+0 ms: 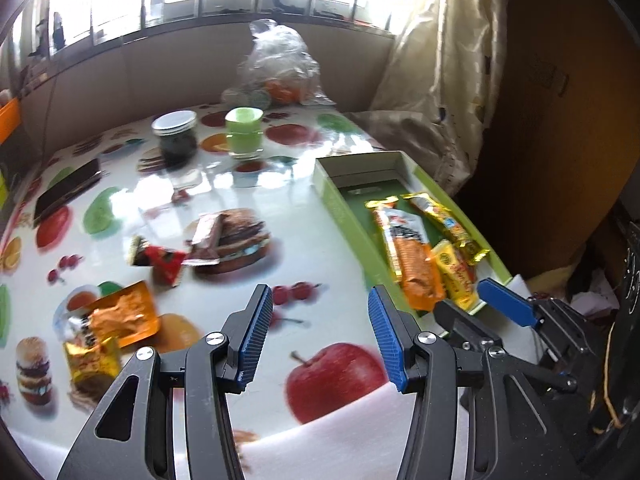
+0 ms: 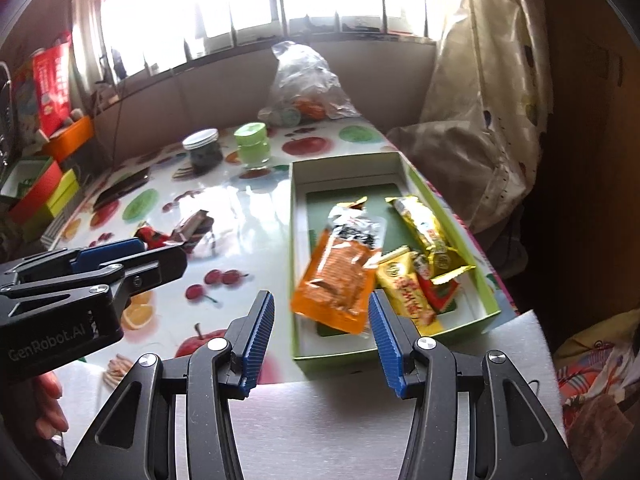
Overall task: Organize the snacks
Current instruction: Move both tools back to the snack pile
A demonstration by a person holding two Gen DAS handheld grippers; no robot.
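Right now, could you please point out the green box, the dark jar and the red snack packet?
green box (image 2: 298,248): right wrist view, left wall.
dark jar (image 1: 178,142): left wrist view, glass body.
red snack packet (image 1: 166,262): left wrist view, wrapper middle.

A lived-in home dining corner, I'd say.
I see a fruit-print tablecloth (image 1: 240,184), patterned curtain (image 2: 492,92), barred window (image 2: 248,0) and food jars (image 1: 176,138).
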